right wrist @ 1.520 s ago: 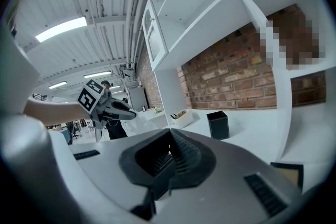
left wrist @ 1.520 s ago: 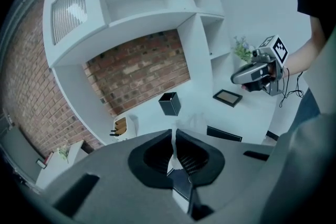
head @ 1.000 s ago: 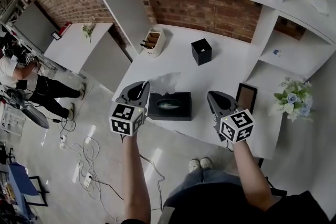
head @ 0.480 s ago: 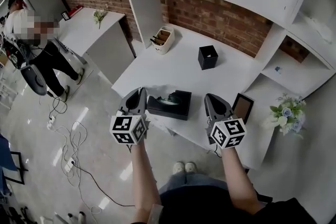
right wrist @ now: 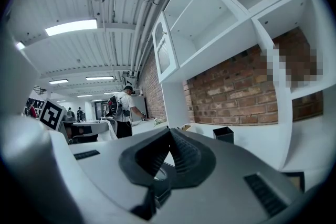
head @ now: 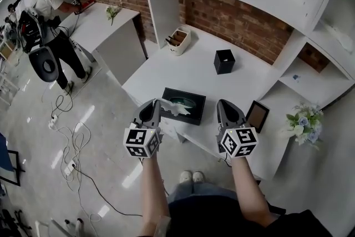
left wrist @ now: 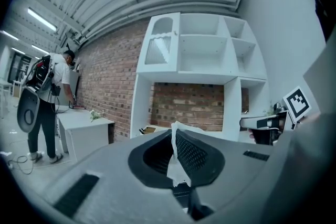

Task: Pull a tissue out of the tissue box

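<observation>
Tissue [head: 178,110] pinched in left tool [head: 153,106], jaws clamped on it; sheet trails right to black tissue box [head: 197,107] at near edge of desk [head: 194,72]. Right tool [head: 226,106] just right of box, jaws together, empty. Farther: black square holder [head: 224,61]; white basket [head: 178,41] far left.

The person carries two alike tools, the grey plastic left gripper [head: 155,102] and the grey plastic right gripper [head: 223,102]. Each has smooth shells tapering to the fingertips, black ribbed rubber pads [left wrist: 193,153] on the inner faces, and dark rectangular slots [right wrist: 265,194] set back from the pads. Behind the fingers sits a white cube with black square markers [head: 142,142]. The person wears blue jeans [head: 206,191], pale shoes [head: 190,177] and a dark top [head: 249,225].
</observation>
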Demonstrator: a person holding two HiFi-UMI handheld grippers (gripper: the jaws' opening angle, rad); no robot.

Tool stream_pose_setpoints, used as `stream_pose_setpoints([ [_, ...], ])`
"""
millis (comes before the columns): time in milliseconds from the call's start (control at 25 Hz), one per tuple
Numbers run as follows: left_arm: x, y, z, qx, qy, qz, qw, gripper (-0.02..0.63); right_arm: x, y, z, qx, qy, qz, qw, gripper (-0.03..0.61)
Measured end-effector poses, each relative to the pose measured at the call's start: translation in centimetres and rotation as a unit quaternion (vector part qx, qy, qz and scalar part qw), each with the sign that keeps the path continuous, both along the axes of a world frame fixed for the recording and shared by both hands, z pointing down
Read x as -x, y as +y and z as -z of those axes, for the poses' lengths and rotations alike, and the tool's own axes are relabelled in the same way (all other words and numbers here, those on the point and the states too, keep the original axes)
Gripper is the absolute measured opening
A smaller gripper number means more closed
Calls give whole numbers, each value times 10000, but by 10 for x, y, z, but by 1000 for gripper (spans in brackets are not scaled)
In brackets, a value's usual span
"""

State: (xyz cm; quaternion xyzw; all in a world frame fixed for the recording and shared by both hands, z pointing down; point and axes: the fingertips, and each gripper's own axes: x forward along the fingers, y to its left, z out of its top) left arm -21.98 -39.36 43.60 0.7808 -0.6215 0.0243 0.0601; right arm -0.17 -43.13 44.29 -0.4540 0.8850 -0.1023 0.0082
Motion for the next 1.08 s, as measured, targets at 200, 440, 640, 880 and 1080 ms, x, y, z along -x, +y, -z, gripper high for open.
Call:
stream_pose_setpoints([
  [200,-6,4,2,-20,-4,-92,10000,11,3,6,-4,21,273,43,9996,-3],
  [440,-11,7,-3,51,-125,-252,9996,11,3,9,-5,48,261,69,9996,-3],
  [640,-11,8,-3,80,-140,-265,9995,11,1,9,-5,48,258,73,9996,-3],
  [880,-13,8,1,85,-195,-305,9993,11,3,10,-6,79,265,61,9996,-3],
  [1080,-14,10,1,110,-176,-321,9993,11,6,12,-6,106,253,76,9996,-3],
])
